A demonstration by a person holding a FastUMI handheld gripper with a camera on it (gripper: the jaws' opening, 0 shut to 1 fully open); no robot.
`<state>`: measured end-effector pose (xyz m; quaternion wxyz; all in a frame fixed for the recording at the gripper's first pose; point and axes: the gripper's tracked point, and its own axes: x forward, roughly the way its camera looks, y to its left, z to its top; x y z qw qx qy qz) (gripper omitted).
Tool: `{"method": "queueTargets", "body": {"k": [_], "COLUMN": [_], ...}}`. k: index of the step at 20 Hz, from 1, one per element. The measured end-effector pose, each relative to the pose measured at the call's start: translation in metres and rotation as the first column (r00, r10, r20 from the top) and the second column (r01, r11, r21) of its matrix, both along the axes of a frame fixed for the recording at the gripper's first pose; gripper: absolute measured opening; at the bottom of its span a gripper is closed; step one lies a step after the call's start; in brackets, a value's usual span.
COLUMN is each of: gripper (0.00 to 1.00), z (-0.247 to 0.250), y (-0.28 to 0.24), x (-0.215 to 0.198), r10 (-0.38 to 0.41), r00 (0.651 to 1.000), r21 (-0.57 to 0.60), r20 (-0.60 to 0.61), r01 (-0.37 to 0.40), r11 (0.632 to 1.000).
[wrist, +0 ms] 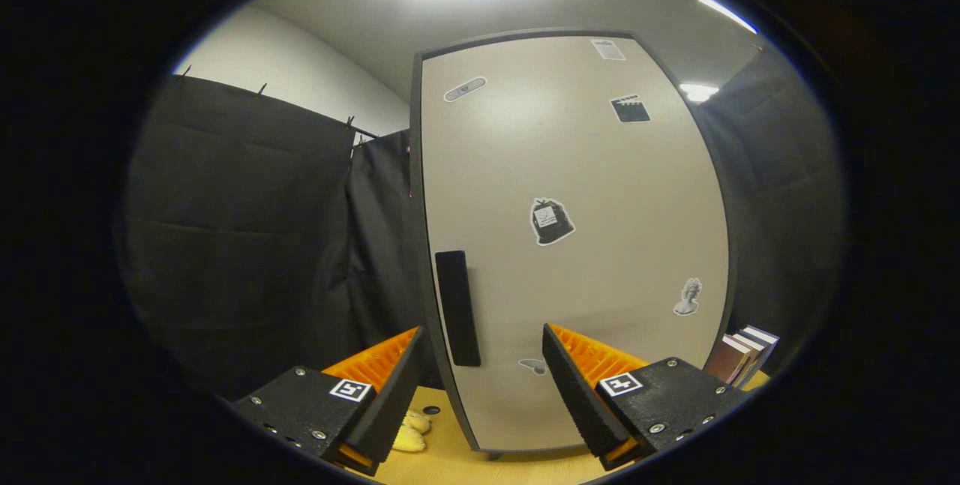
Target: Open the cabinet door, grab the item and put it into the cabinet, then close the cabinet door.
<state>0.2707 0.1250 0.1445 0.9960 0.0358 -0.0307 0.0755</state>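
A tall beige cabinet (570, 245) with a dark frame stands on the wooden table straight ahead, its door closed. Several small stickers dot the door. A black vertical handle (457, 307) sits near the door's left edge, just ahead of my gripper (480, 354) and between its two fingers. The gripper is open, with a wide gap and nothing held. A yellow item (412, 429), partly hidden by the left finger, lies on the table beside the cabinet's lower left corner.
Several books (742, 357) stand to the right of the cabinet, behind the right finger. Black cloth walls close in the left and right sides. The wooden table (450, 462) runs under the cabinet.
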Motion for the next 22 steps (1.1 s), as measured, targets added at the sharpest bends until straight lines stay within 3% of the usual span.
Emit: {"method": "queueTargets", "body": {"k": [7, 9, 16, 19, 22], "gripper": [0.87, 0.79, 0.39, 0.39, 0.26], "z": [0.0, -0.009, -0.013, -0.014, -0.015], "y": [0.027, 0.028, 0.033, 0.033, 0.034], "x": [0.055, 0.067, 0.085, 0.088, 0.085], "r10": [0.008, -0.004, 0.003, 0.003, 0.005], "r00": [1.0, 0.999, 0.995, 0.993, 0.992], "r21": [-0.049, -0.056, 0.013, 0.013, -0.047], "r20": [-0.013, -0.047, -0.103, -0.121, -0.125], "r01": [-0.009, 0.002, -0.002, -0.002, -0.011], "r11": [0.999, 0.998, 1.0, 1.0, 0.999]}}
